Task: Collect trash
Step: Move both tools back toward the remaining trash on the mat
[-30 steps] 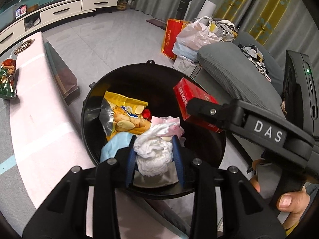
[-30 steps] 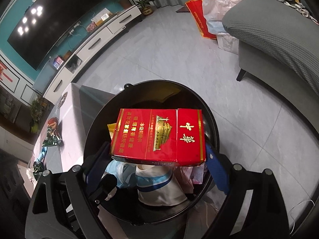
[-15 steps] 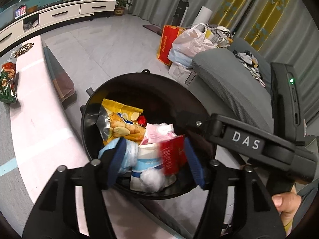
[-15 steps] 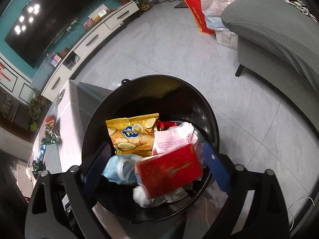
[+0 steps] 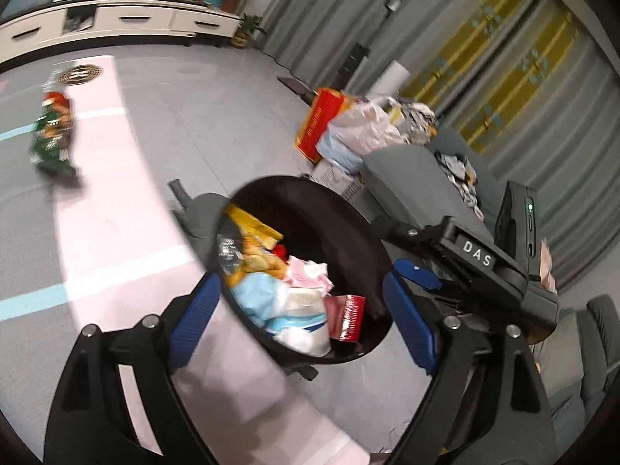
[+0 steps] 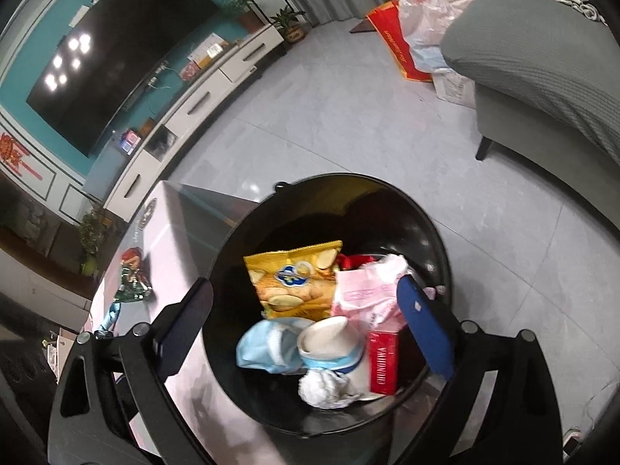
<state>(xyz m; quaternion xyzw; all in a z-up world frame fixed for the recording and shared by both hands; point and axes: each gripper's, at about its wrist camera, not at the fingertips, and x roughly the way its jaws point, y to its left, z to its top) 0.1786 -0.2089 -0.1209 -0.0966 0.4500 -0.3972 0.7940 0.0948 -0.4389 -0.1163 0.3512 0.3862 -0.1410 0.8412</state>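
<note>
A black trash bin (image 5: 348, 201) (image 6: 426, 232) stands on the floor beside the pink-and-grey table (image 5: 116, 232). Inside it lie a red cigarette box (image 5: 347, 317) (image 6: 383, 362), a white tissue wad (image 6: 321, 385), a yellow chip bag (image 6: 294, 283), a blue mask (image 6: 263, 348) and a paper cup (image 6: 329, 341). My left gripper (image 5: 298, 286) hovers over the bin's near rim, its jaws opening with nothing between them. Over the bin my right gripper (image 6: 304, 286) stands open and empty. A green snack packet (image 5: 52, 135) (image 6: 133, 283) lies on the table.
A grey sofa (image 6: 542, 58) stands right of the bin, with plastic bags and a red bag (image 5: 348, 128) beyond it. A TV (image 6: 116, 46) hangs over a white cabinet (image 5: 116, 23) at the far wall. Grey floor lies between.
The left gripper let go of the tissue wad, opened wide and drew back toward the table. The right gripper opened and the red box dropped into the bin.
</note>
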